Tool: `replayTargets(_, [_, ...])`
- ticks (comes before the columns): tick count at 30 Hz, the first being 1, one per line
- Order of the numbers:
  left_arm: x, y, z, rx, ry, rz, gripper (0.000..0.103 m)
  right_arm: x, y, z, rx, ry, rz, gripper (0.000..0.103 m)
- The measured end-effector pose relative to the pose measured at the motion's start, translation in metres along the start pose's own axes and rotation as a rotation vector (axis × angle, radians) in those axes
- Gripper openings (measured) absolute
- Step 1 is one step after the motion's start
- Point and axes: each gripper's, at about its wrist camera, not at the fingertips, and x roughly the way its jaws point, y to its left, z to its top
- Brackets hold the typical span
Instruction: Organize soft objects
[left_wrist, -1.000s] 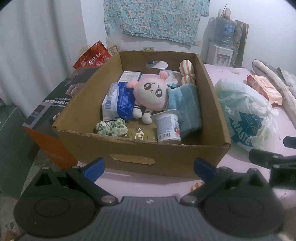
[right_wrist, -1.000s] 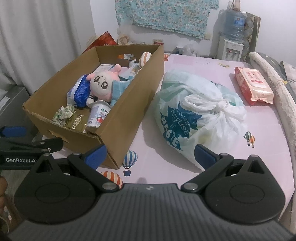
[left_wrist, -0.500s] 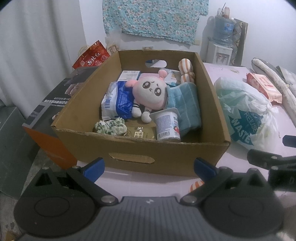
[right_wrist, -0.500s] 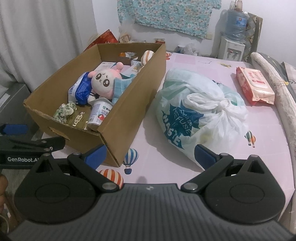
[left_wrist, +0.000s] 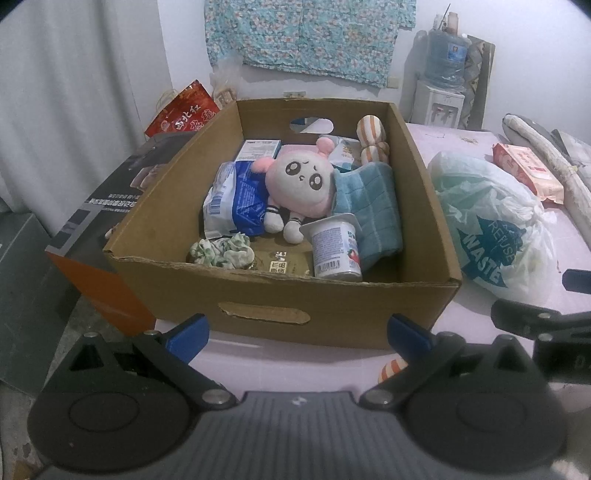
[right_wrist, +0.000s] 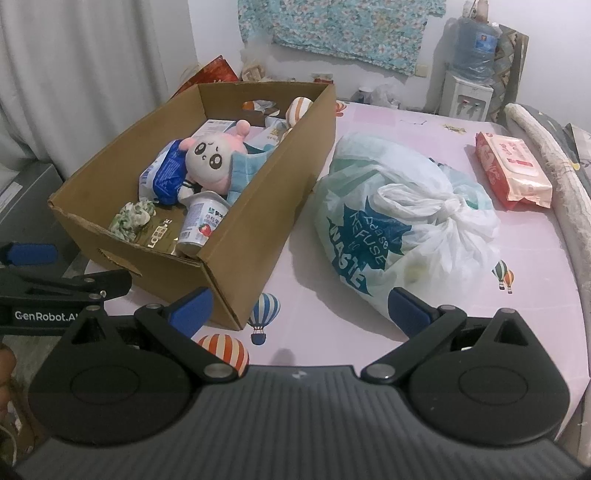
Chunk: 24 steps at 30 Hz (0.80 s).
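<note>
A cardboard box (left_wrist: 258, 295) (right_wrist: 243, 236) stands on the pink sheet. Inside lie a pink plush doll (left_wrist: 299, 184) (right_wrist: 212, 157), a teal towel (left_wrist: 369, 206) (right_wrist: 245, 166), a green-white scrunchie (left_wrist: 221, 253) (right_wrist: 133, 218), a striped plush (left_wrist: 371, 138) (right_wrist: 297, 109), a blue-white packet (left_wrist: 236, 199) (right_wrist: 162, 177) and a yogurt cup (left_wrist: 334, 247) (right_wrist: 201, 221). My left gripper (left_wrist: 299, 332) is open, just short of the box's near wall. My right gripper (right_wrist: 299, 310) is open above the sheet, between the box corner and a white plastic bag (right_wrist: 399, 218) (left_wrist: 491, 221).
A pink wipes pack (right_wrist: 511, 170) (left_wrist: 528, 171) lies far right beside a rolled grey blanket (right_wrist: 554, 162). Left of the box stand an orange-black carton (left_wrist: 96, 236) and a red snack bag (left_wrist: 184, 114). A water dispenser (right_wrist: 469, 74) is at the back wall.
Both grippers have drifted slightly toward the box, so it looks a little larger and lower in view. Nothing in the box has moved and neither gripper's jaws have changed.
</note>
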Motion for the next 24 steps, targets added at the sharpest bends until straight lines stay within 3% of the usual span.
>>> replayTargets(24, [0.0014, -0.0004, 0.0020, 0.021, 0.007, 0.001, 0.103, 0.0029, -0.0050, -0.0007, 0.004, 0.016, 0.009, 0.102])
